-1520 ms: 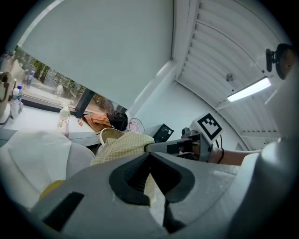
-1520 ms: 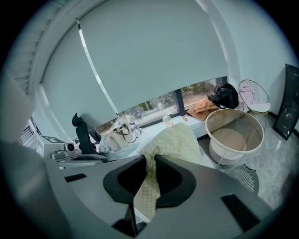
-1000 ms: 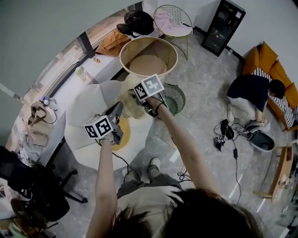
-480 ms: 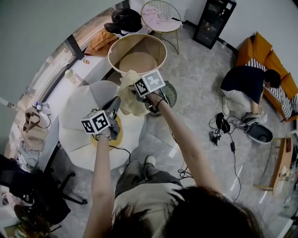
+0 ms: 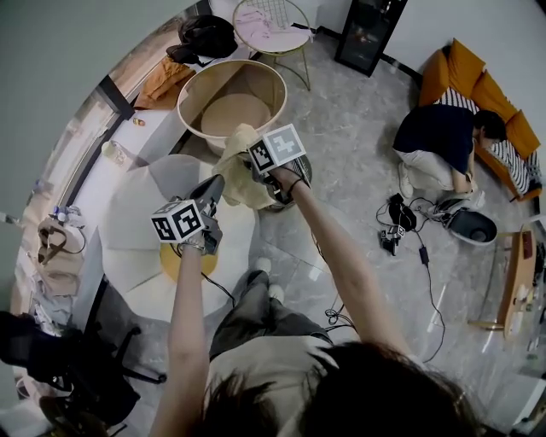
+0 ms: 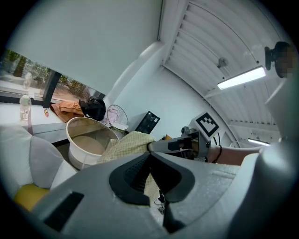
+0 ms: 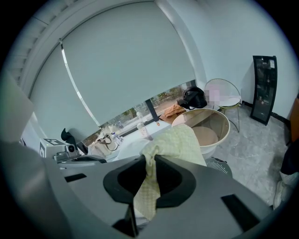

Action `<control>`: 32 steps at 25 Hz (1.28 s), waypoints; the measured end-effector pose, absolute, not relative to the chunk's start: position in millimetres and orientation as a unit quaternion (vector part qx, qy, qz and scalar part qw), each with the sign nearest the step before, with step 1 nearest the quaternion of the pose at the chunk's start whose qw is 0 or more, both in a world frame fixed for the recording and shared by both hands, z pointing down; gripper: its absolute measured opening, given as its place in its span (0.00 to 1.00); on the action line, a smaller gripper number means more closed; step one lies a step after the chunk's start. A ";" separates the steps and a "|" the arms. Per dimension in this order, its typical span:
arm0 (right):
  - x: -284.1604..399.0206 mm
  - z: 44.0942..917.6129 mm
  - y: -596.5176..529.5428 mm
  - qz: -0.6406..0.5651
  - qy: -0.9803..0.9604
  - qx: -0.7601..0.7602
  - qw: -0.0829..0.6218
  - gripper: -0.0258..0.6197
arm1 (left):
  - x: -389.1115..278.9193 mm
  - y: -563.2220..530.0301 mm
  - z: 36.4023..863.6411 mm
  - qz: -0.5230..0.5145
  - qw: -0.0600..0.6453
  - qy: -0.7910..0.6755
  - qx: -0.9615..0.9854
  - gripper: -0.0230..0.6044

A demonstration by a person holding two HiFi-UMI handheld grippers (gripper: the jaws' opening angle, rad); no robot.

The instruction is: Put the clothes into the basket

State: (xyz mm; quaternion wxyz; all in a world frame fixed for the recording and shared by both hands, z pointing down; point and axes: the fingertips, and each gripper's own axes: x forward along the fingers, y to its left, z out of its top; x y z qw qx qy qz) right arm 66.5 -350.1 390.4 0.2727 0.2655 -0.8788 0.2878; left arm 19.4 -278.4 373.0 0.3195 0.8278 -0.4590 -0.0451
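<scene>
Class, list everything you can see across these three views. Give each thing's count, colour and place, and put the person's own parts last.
cloth: one, pale yellow check, held up between both grippers near the basket
basket: one, cream, on the floor by the window ledge
table: one, white, round, under the left gripper
disc: one, yellow, on the table
wire bin: one, grey, on the floor beneath the cloth
chair: one, gold wire with pink seat, beyond the basket
bag: one, black, on the ledge
garment: one, orange, on the ledge beside the bag
cabinet: one, black, far wall
sofa: one, orange, right edge
seated person: one, dark top, on the floor by the sofa
left gripper: one, grey, fingers shut on cloth
right gripper: one, grey, fingers shut on cloth
</scene>
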 end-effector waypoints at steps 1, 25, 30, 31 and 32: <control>68.9 391.7 -354.3 0.291 -0.878 0.268 0.271 0.12 | 21.7 -283.2 374.2 -0.043 0.321 -0.456 0.829 0.05; 116.5 418.0 -459.4 0.332 -0.840 0.339 0.263 0.12 | 59.6 -410.9 401.4 -0.014 0.359 -0.372 0.856 0.05; 131.5 425.4 -472.5 0.339 -0.832 0.352 0.263 0.12 | 73.6 -423.0 406.4 -0.001 0.363 -0.349 0.864 0.05; 135.0 425.9 -474.5 0.341 -0.830 0.356 0.261 0.12 | 75.7 -425.0 407.1 0.001 0.363 -0.348 0.864 0.05; 138.2 426.5 -476.3 0.342 -0.829 0.358 0.259 0.12 | 77.9 -426.8 407.8 0.002 0.365 -0.347 0.864 0.05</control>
